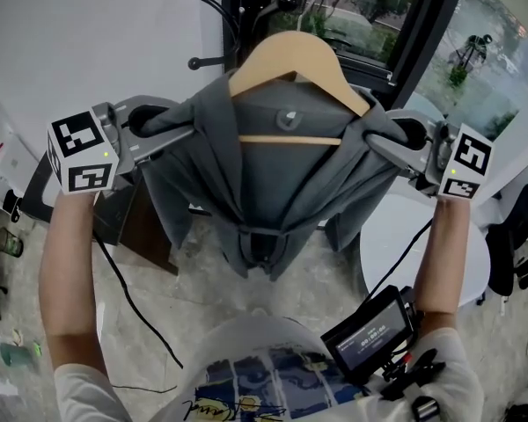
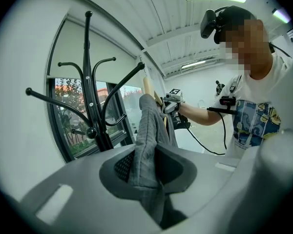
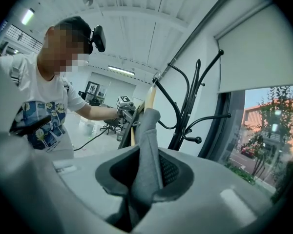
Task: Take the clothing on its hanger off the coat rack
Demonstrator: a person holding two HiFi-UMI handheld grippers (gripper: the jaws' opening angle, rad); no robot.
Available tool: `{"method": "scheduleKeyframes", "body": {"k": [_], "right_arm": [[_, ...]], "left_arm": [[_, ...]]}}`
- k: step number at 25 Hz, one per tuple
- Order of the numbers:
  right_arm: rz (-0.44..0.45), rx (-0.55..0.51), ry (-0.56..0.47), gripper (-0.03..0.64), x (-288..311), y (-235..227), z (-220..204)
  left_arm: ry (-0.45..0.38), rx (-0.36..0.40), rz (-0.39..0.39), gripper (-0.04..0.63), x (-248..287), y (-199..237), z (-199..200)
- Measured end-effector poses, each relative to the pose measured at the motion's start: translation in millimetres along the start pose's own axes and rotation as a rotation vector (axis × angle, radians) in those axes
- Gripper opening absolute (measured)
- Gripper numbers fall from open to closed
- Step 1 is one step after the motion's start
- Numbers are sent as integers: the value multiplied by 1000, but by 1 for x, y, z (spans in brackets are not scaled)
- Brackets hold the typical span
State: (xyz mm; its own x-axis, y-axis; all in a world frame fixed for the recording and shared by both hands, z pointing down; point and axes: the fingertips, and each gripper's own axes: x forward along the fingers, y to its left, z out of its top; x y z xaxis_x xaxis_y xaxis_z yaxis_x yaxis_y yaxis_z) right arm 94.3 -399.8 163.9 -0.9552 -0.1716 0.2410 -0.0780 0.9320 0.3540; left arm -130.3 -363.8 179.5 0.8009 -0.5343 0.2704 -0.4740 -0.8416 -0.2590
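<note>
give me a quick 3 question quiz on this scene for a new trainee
1. True or false: the grey garment hangs on a wooden hanger.
2. What colour is the coat rack?
3. What do the left tongs grip? A the coat rack; B the grey garment; C nothing.
Key: 1 true; 2 black; 3 B.

No legible text, label or number anywhere.
</note>
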Motion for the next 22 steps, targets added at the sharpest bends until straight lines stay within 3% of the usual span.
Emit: {"method": "scheduleKeyframes", "body": {"k": [8, 15, 22], "right_arm": [[3, -2, 3, 64, -1, 31, 0], [-7, -3, 13, 63, -3, 116, 27], [16, 40, 15, 63, 21, 189, 25]], "left_arm": [[2, 4, -23, 54, -12, -26, -9], [-8, 10, -34, 54, -65, -93, -13], [11, -27, -40, 54, -114, -143, -48]]}}
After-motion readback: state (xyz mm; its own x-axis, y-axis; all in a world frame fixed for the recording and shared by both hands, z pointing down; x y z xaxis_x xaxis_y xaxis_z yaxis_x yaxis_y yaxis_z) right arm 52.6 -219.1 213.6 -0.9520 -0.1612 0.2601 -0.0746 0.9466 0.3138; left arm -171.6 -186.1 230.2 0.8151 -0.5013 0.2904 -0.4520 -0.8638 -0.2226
